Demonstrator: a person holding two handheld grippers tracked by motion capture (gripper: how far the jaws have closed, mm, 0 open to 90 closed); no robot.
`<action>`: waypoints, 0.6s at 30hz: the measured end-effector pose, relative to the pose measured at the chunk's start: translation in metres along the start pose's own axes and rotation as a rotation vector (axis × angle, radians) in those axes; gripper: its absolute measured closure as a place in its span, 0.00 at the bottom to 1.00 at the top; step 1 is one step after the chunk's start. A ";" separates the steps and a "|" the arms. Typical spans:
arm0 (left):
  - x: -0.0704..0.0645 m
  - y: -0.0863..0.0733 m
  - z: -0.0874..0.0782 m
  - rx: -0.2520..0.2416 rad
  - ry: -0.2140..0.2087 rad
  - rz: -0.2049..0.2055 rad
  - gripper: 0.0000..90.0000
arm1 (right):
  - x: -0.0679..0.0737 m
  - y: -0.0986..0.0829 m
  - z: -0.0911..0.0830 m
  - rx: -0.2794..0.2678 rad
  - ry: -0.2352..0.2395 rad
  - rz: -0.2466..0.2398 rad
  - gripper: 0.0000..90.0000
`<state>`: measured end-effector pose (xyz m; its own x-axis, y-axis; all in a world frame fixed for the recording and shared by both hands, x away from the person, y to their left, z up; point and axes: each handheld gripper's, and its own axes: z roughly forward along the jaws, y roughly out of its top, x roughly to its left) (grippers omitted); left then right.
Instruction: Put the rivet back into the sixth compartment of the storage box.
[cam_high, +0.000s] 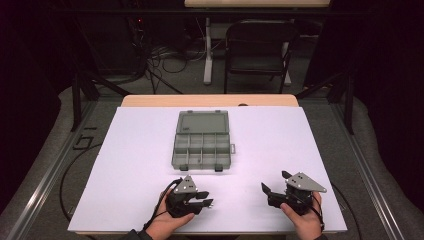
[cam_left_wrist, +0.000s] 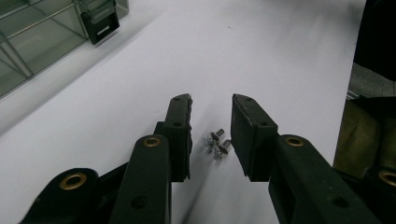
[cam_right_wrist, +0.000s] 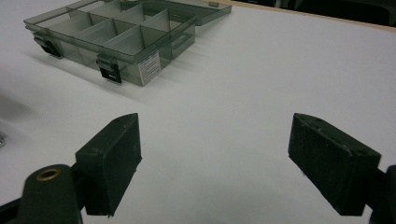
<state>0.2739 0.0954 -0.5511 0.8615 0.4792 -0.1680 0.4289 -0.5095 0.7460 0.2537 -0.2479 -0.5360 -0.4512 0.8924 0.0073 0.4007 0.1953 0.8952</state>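
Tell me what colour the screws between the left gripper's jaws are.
Shiny silver metal; the screws show best in the left gripper view, lying on the white table.

Room is dim; light falls mainly on the white sheet (cam_high: 260, 150) covering the counter (cam_high: 210, 100), whose wooden far edge shows beyond it. Floor (cam_high: 190, 75) is grey. A dark folding chair (cam_high: 258, 50) stands far, right of centre. A white table leg (cam_high: 207, 50) rises beside it, under a pale tabletop (cam_high: 257, 3). Loose cables (cam_high: 160, 57) lie far left. Black drapes (cam_high: 390, 75) close both sides. Metal rails (cam_high: 45, 170) flank the counter.
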 end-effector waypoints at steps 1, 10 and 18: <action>0.000 0.000 0.001 0.007 -0.001 0.002 0.77 | 0.000 0.000 0.000 0.000 0.001 -0.003 0.19; -0.001 0.000 0.008 0.031 -0.006 0.009 0.80 | 0.000 0.000 0.000 0.000 0.000 -0.001 0.19; -0.002 -0.001 0.013 0.052 -0.006 0.016 0.84 | 0.000 0.000 0.000 0.001 0.002 -0.002 0.19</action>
<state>0.2755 0.0856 -0.5603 0.8698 0.4665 -0.1608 0.4289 -0.5537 0.7137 0.2537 -0.2477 -0.5359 -0.4535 0.8912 0.0064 0.4005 0.1974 0.8948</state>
